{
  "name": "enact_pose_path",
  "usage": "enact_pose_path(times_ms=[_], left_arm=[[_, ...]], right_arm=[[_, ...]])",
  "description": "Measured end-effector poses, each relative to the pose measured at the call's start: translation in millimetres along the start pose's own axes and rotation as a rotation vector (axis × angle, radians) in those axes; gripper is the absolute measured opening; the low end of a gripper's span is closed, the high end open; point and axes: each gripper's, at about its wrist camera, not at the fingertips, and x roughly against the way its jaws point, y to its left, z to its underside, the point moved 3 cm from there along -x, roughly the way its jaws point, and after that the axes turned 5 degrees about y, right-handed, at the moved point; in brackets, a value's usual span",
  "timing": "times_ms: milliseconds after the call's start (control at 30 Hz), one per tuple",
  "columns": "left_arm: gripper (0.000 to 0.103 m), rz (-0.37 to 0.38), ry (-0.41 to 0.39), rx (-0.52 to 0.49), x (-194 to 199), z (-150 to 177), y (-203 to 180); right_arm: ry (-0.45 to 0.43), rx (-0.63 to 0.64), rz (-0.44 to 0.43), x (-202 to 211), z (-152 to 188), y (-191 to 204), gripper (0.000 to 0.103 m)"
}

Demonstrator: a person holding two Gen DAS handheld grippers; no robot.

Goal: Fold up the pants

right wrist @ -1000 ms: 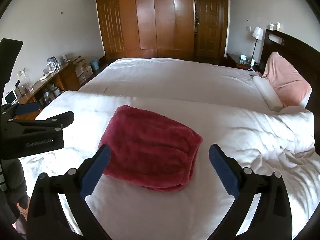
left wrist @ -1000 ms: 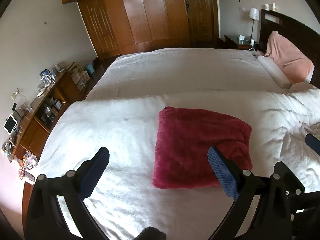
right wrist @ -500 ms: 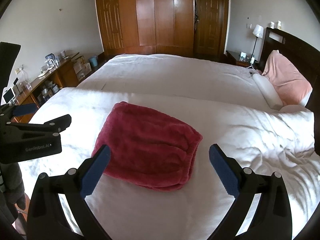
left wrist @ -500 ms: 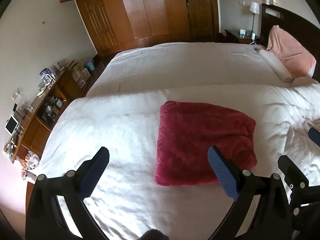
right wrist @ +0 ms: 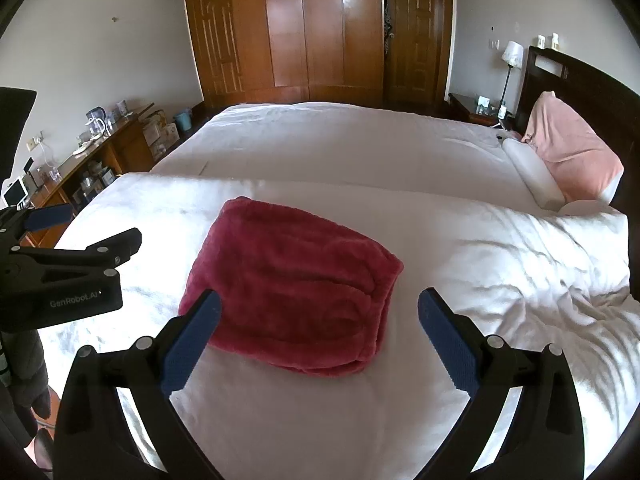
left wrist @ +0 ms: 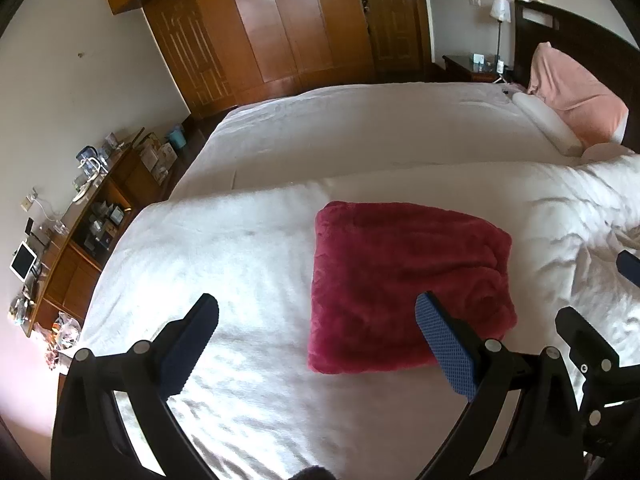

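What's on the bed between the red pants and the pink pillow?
Only rumpled white bedding. The right wrist view shows nothing else between the pants and the pillow.

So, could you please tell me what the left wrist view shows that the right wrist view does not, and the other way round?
Only the left wrist view shows the open left claw head-on, with the right claw's tip at its right edge. Only the right wrist view shows the open right claw head-on, the left claw's black body from the side, and a dark sleeve. Both show the folded red pants on the white duvet, the pink pillow and the wooden wardrobe.
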Motion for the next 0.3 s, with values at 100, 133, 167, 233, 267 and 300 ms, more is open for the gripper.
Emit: enact_pose_path(times_ms=[100, 133, 167, 233, 267, 300], left_arm=[[0.098, 0.016, 0.01, 0.003, -1.7, -0.5, 1.5], [0.098, 0.017, 0.011, 0.005, -2.4, -1.0, 2.2], [0.098, 0.019, 0.013, 0.007, -2.8, -0.7, 3.2], [0.098, 0.02, 0.016, 0.007, -4.2, -0.3, 5.1], [0.098, 0.021, 0.017, 0.007, -4.5, -0.6, 5.7], [0.098, 0.023, 0.018, 0.006, -5.2, -0.5, 6.3]], right_arm=[[0.0, -0.001, 0.001, 0.1, -1.1, -0.5, 0.1], [0.001, -0.003, 0.001, -0.1, -1.2, -0.9, 0.1], [0.001, -0.004, 0.002, -0.4, -0.8, -1.0, 0.1], [0.004, -0.007, 0.003, -0.8, -0.2, -0.9, 0.1], [0.005, -0.008, 0.003, -1.0, -0.3, -0.7, 0.1], [0.005, -0.008, 0.003, -1.0, -0.3, -0.7, 0.1]])
